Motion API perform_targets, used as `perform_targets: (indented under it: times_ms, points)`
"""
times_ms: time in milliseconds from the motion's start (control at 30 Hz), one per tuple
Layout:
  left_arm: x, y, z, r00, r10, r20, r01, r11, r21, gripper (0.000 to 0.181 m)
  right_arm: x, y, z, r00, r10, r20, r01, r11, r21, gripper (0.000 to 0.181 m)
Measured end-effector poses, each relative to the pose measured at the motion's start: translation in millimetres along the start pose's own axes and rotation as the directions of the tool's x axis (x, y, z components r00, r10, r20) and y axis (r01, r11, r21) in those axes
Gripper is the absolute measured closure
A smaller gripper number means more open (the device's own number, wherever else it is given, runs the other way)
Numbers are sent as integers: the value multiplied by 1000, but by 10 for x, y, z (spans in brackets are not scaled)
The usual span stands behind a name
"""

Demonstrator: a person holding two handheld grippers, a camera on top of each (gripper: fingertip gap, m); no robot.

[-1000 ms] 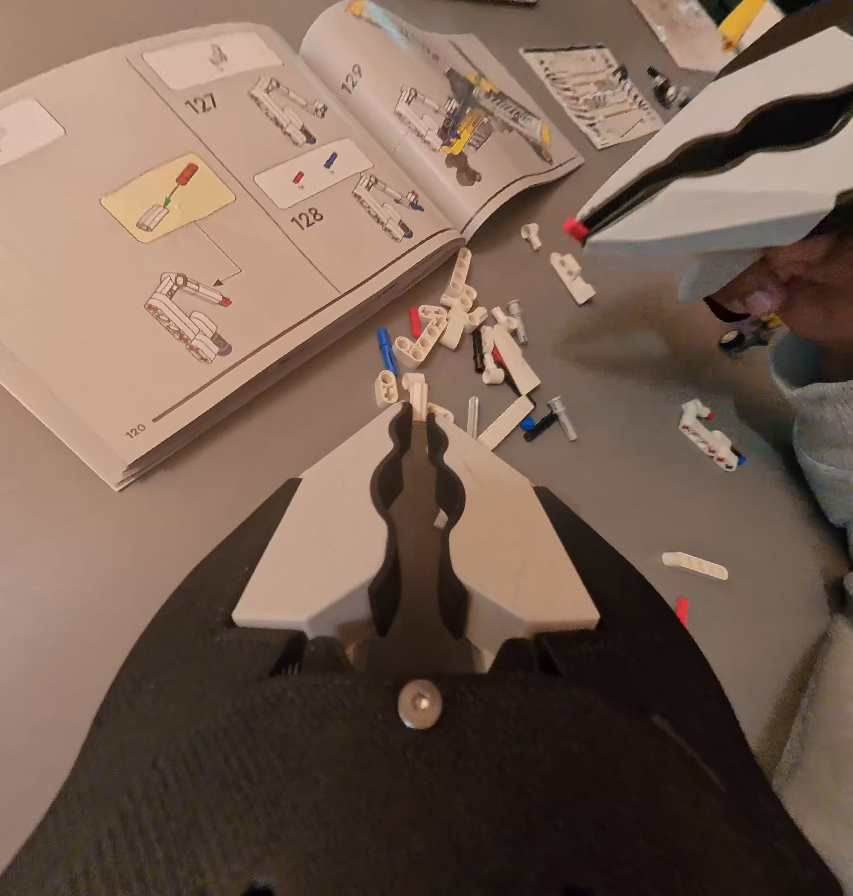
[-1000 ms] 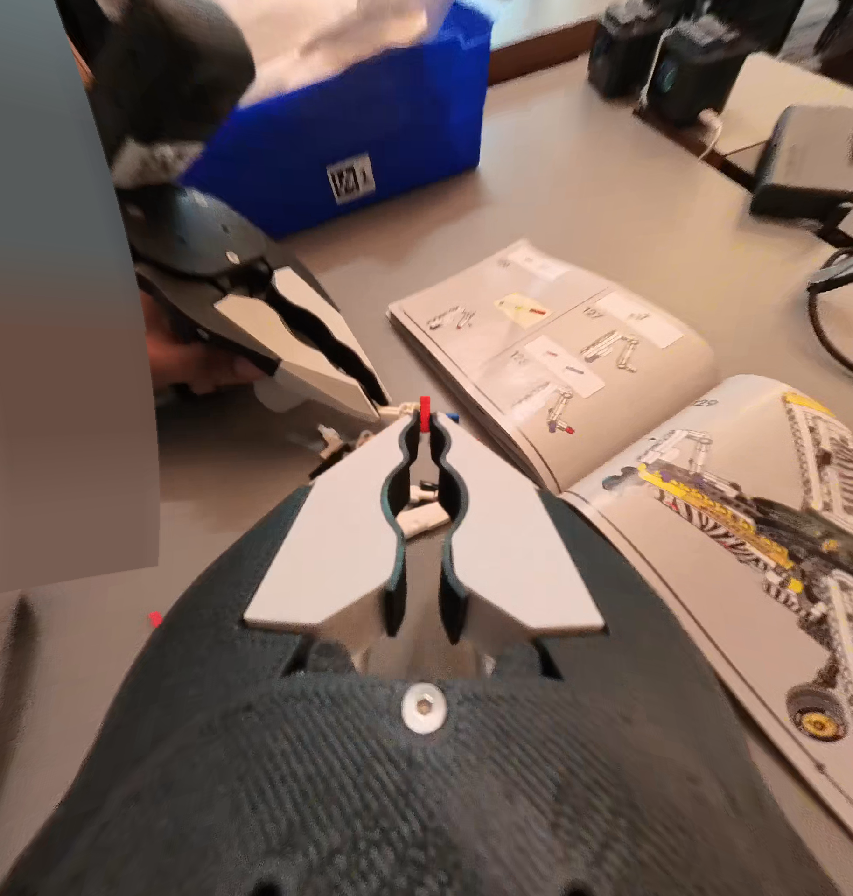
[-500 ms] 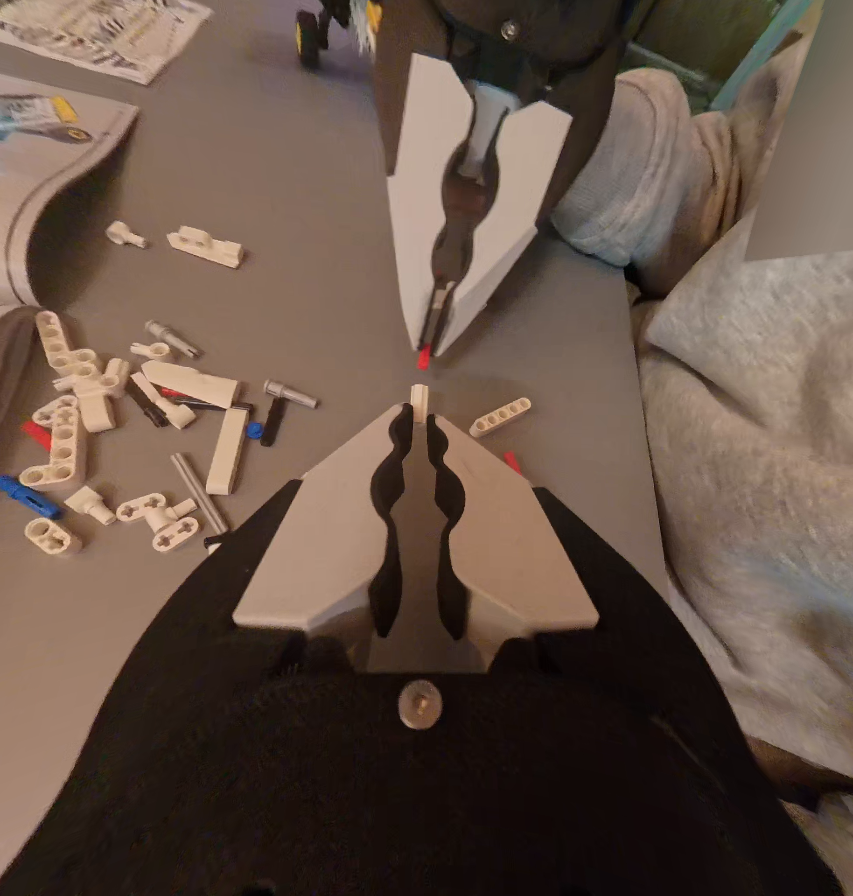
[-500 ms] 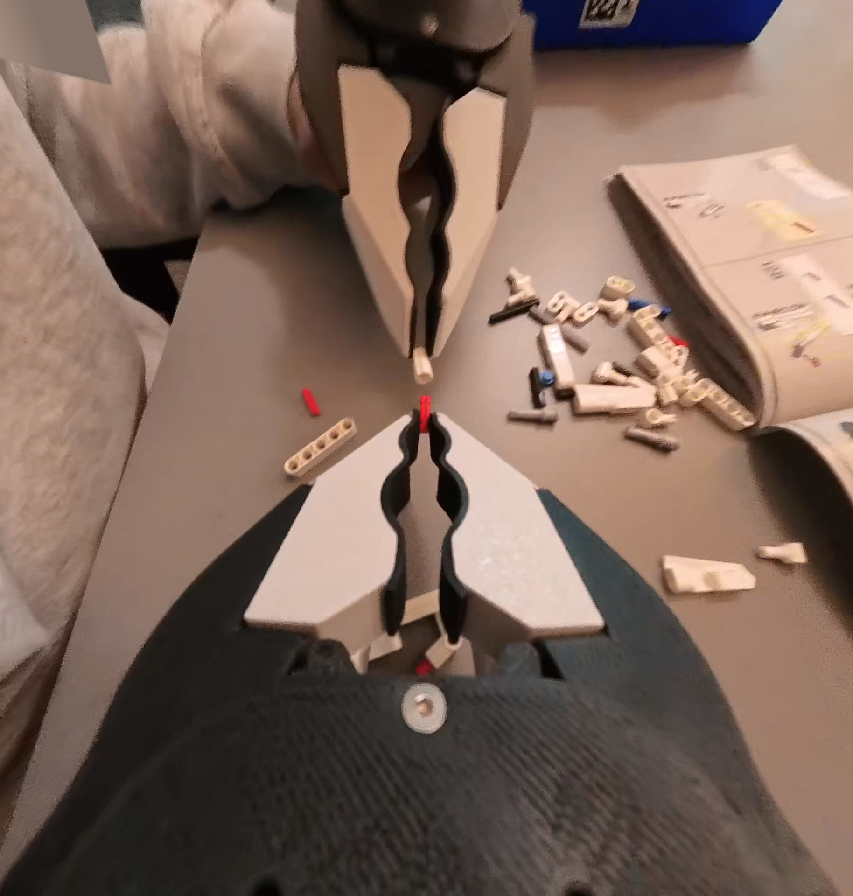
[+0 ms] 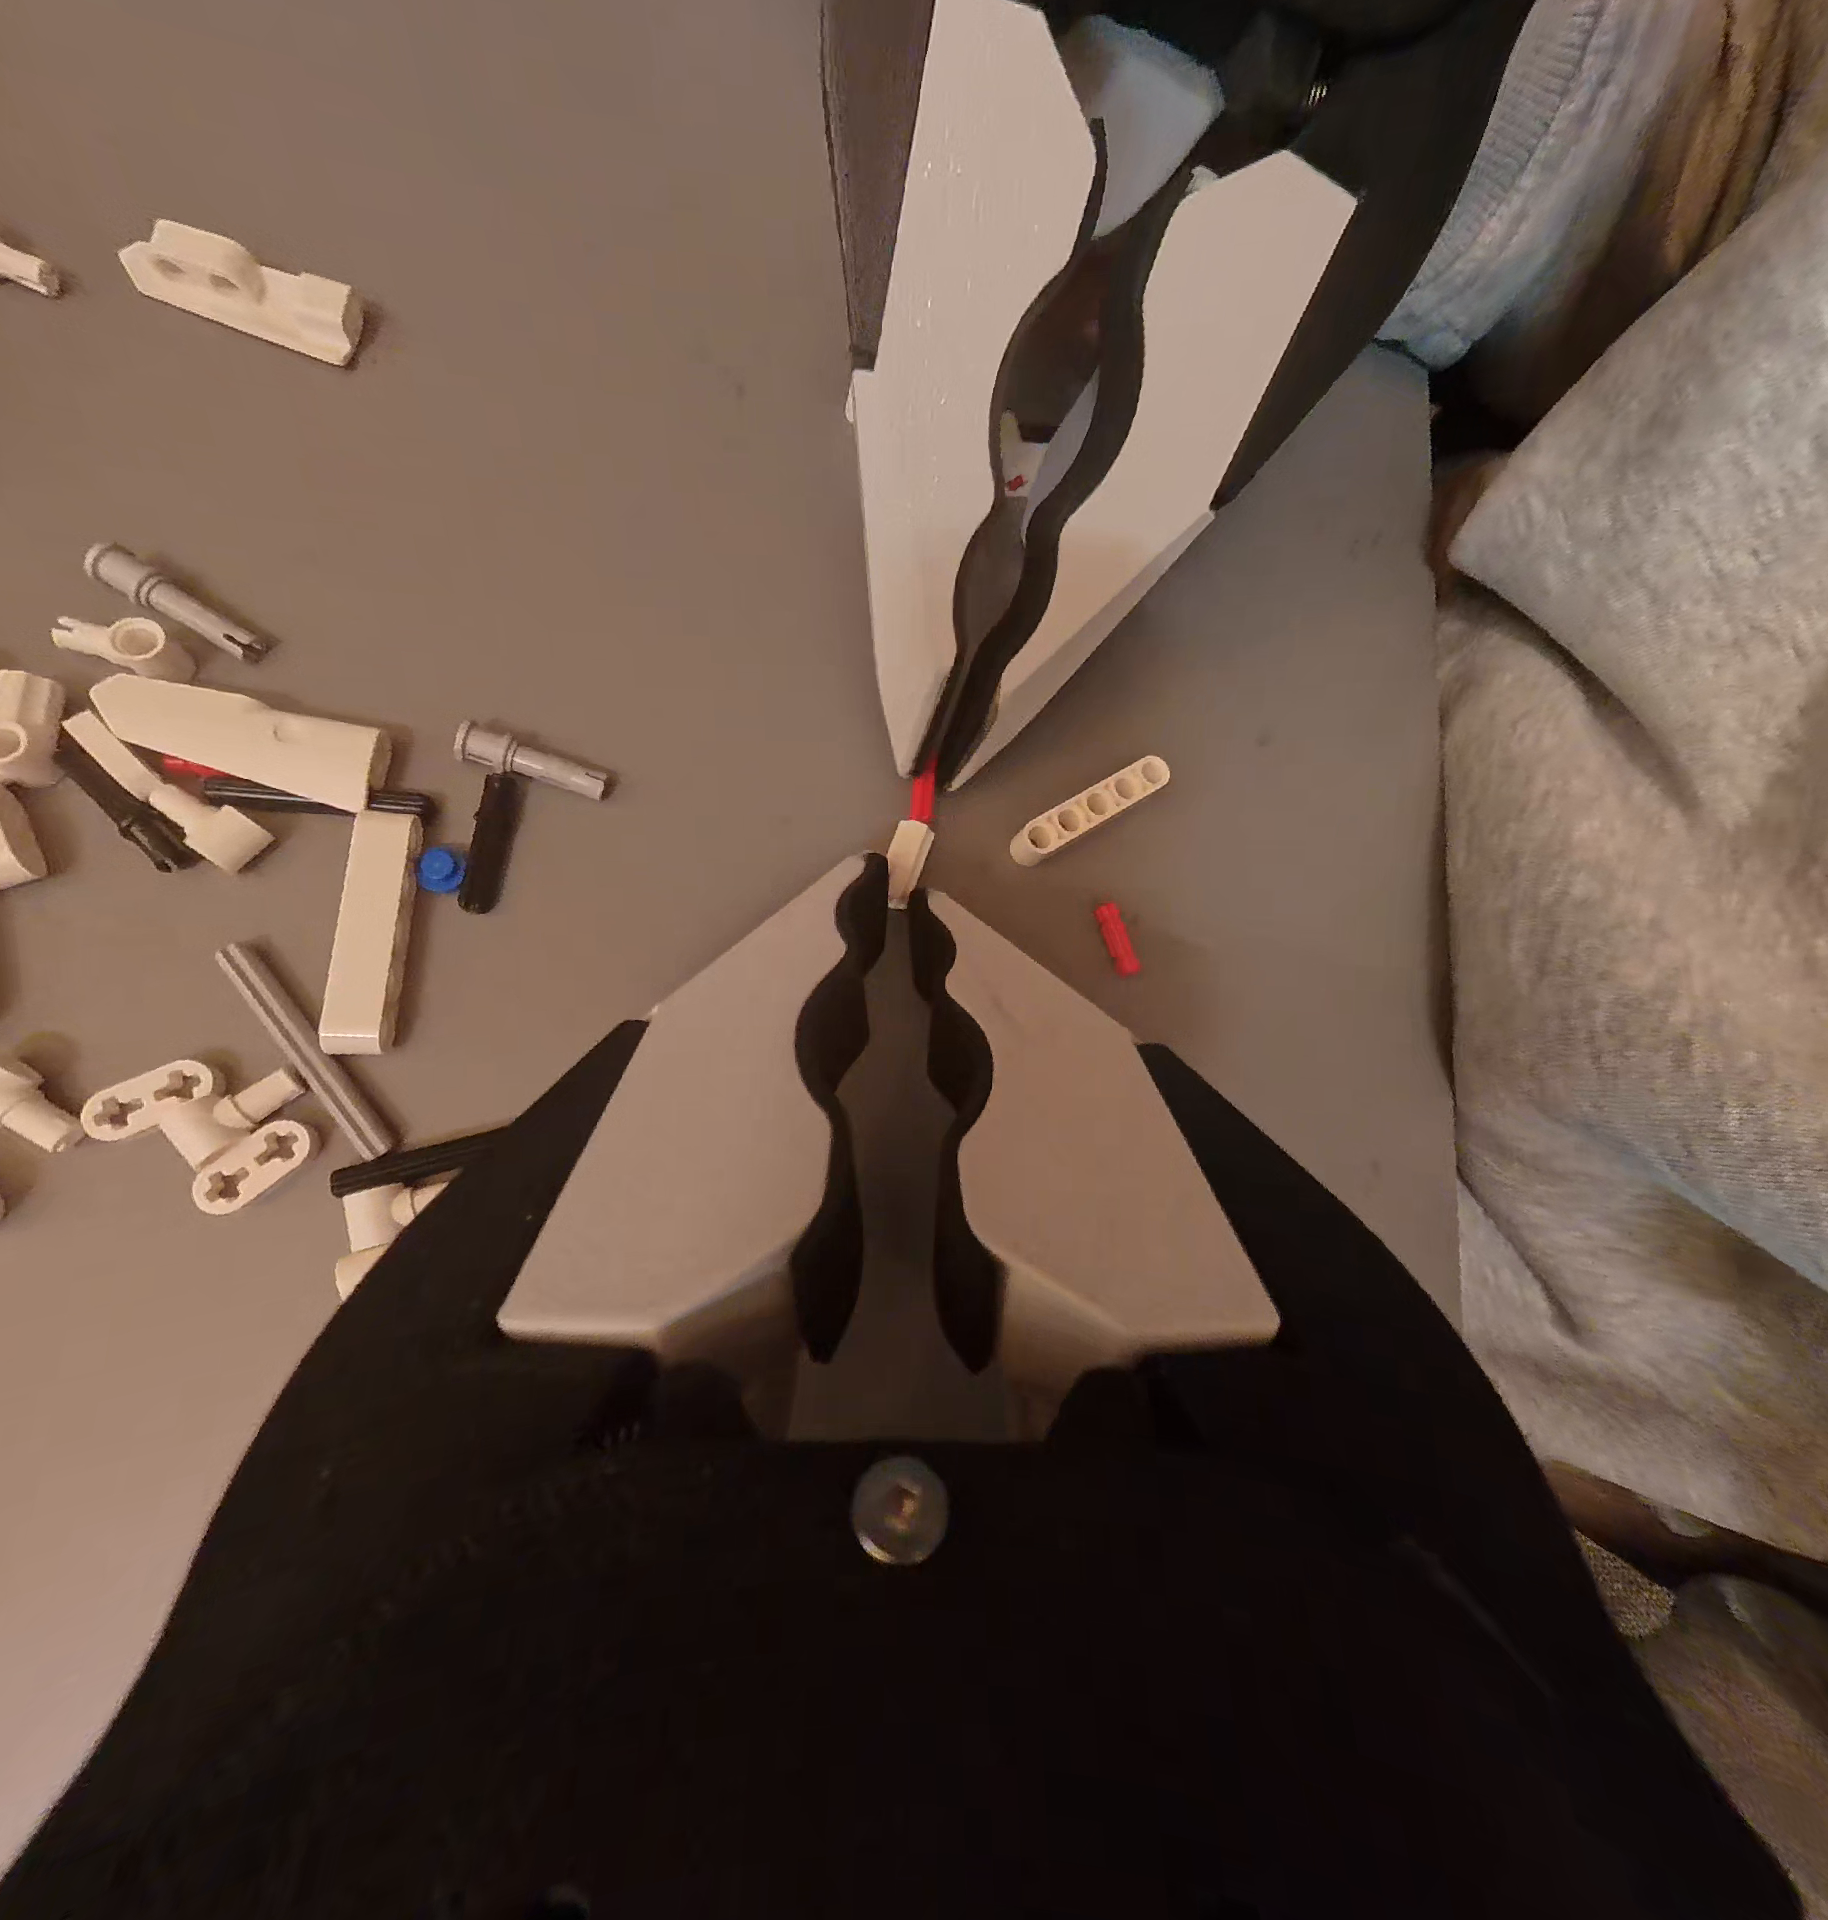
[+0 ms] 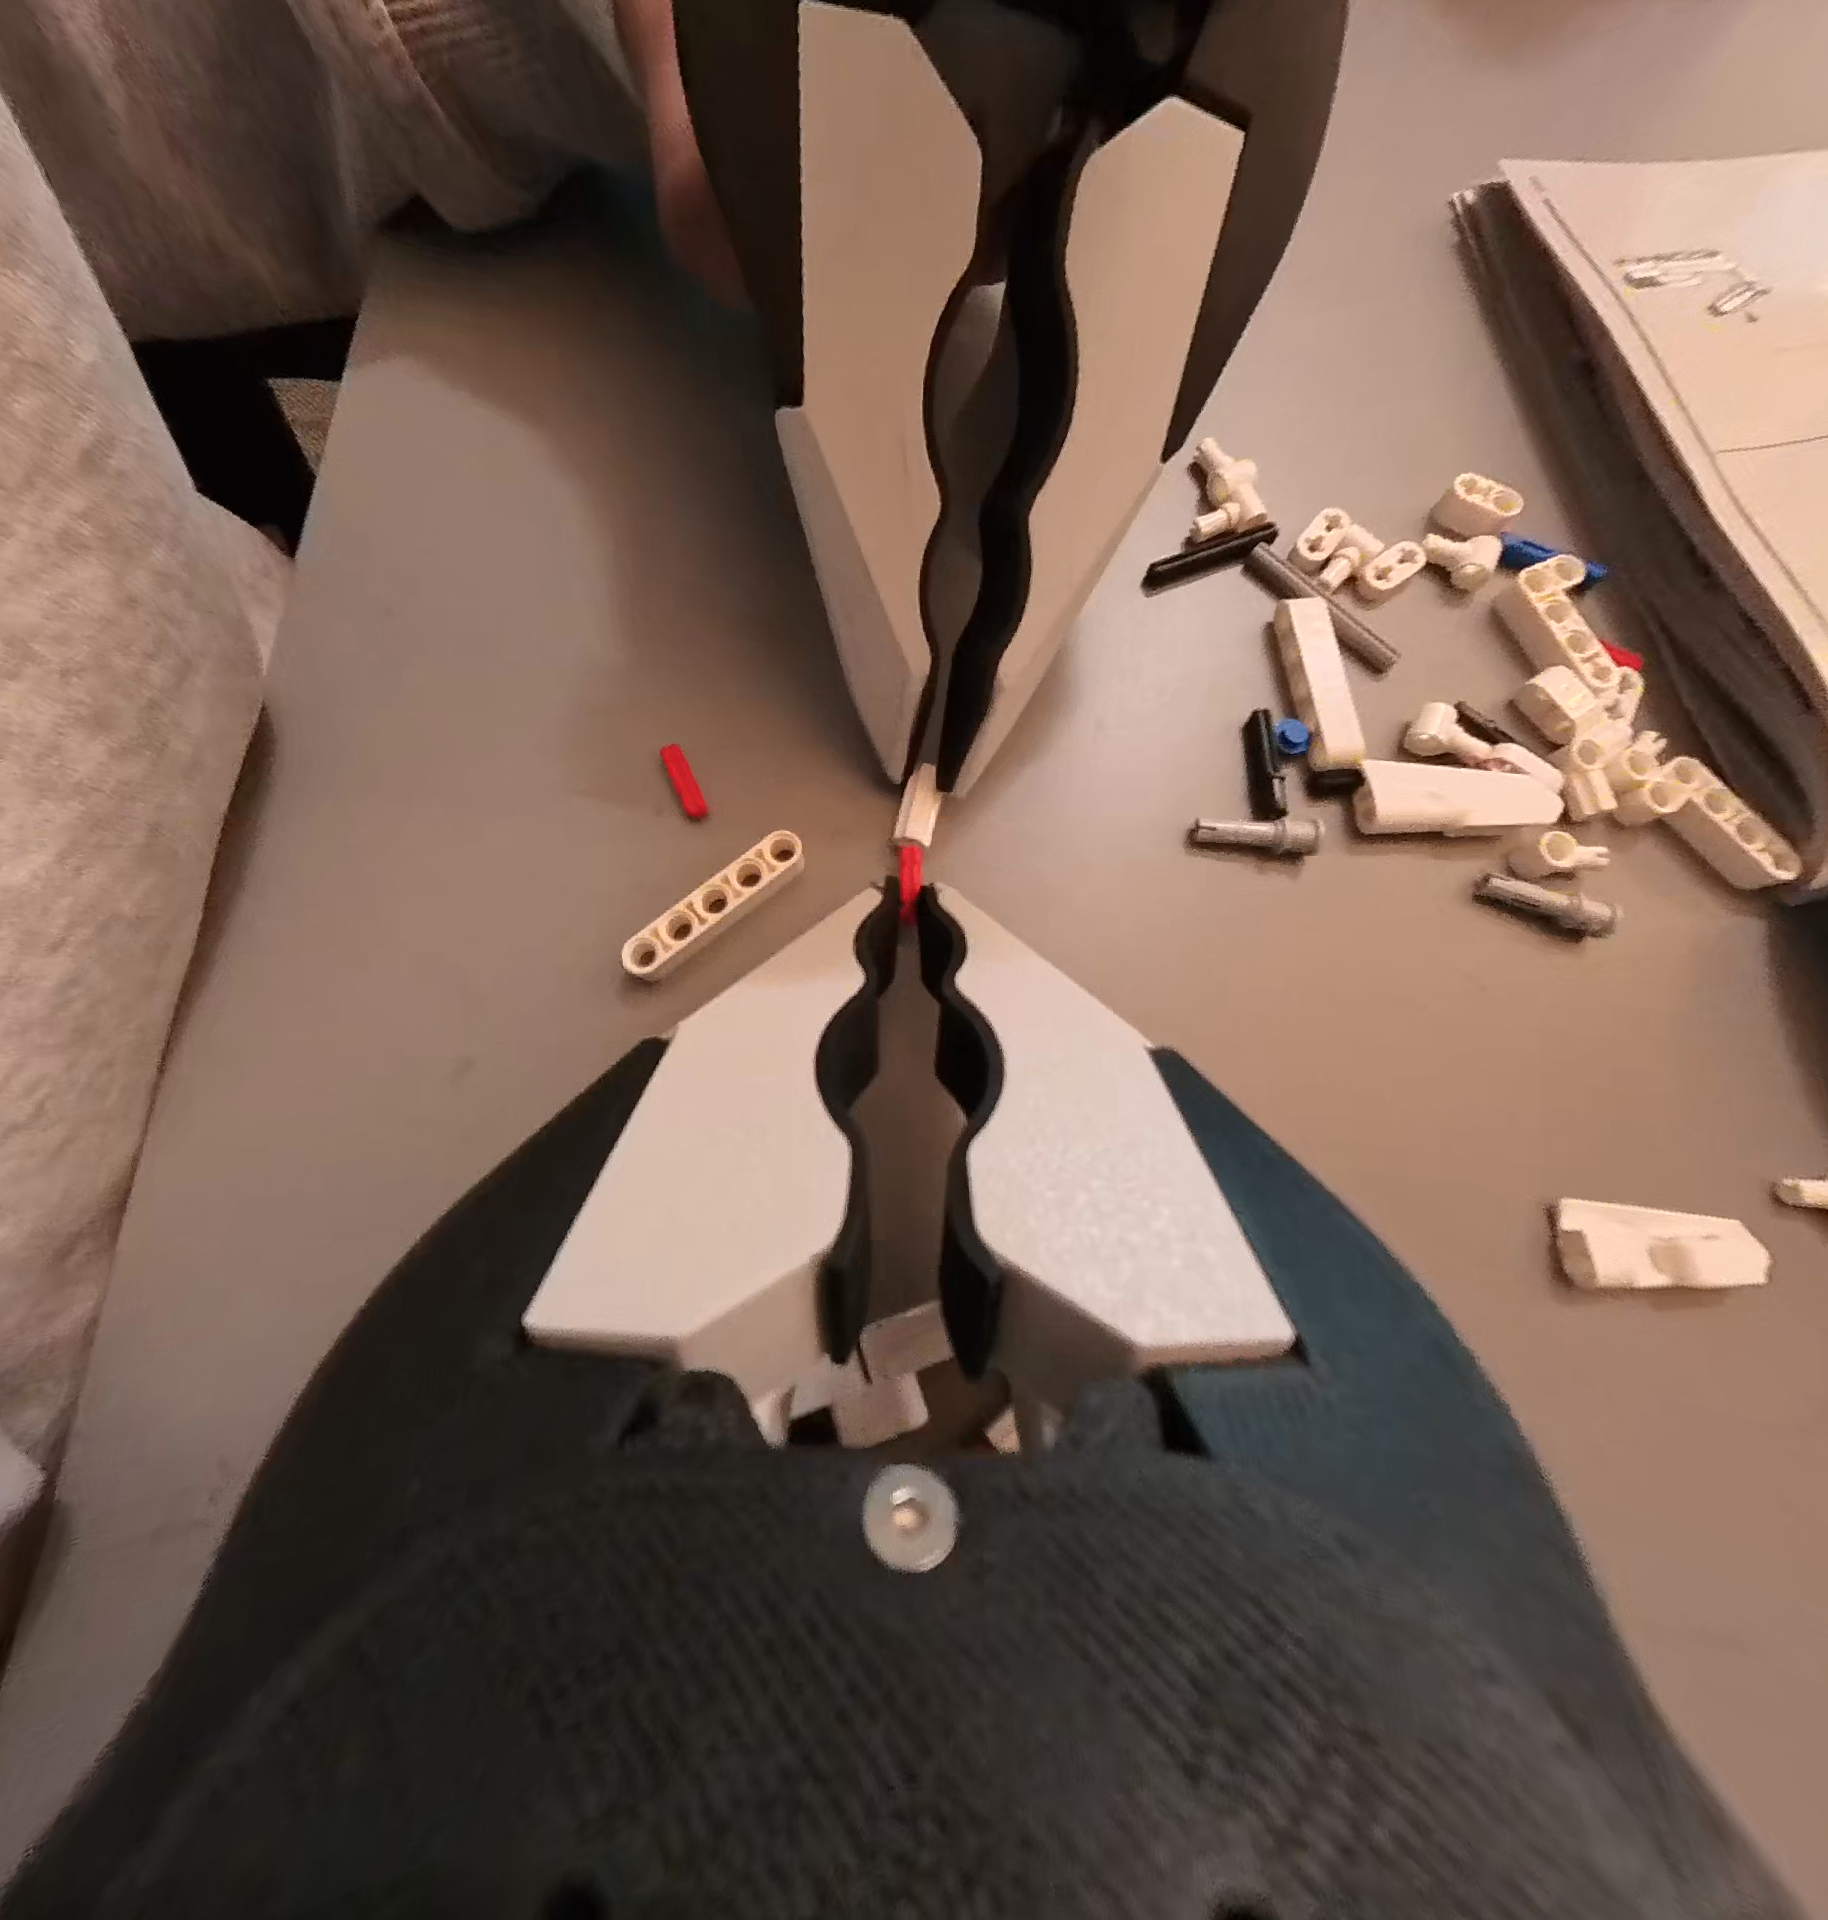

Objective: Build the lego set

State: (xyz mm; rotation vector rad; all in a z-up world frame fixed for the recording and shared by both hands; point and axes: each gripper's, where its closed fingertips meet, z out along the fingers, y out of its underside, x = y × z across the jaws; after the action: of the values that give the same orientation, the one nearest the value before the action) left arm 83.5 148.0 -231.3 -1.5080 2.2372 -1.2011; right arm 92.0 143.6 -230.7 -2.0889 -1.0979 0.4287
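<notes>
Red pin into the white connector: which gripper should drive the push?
Right, probably. The right gripper is shut on the red pin, whose tip meets the white connector. The left gripper, shut on that connector, need only brace it.

2 claws (image 5: 894, 894) (image 6: 902, 896), 2 red pins (image 5: 922, 798) (image 5: 1118, 937), 1 booklet (image 6: 1720, 436).

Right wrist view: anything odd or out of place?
Yes. White lego pieces sit lodged at the base of the right claw, behind its fingers, while its tips pinch a red pin. A stray red piece and white five-hole beam lie apart from the main pile.
</notes>
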Motion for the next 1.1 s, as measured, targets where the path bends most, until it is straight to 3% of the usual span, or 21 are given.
perform_targets:
  times_ms: [667, 1100]
  points:
    - [9, 1, 2, 1000, 0, -4, 0, 1000, -1, 178, 8, -5, 15, 997, 75, 33, -75, 997, 13, 179]
    - [8, 4, 6, 1000, -8, -11, 8, 1000, -3, 178, -21, -8, 18, 942, 300, 151, -303, 953, 3, 179]
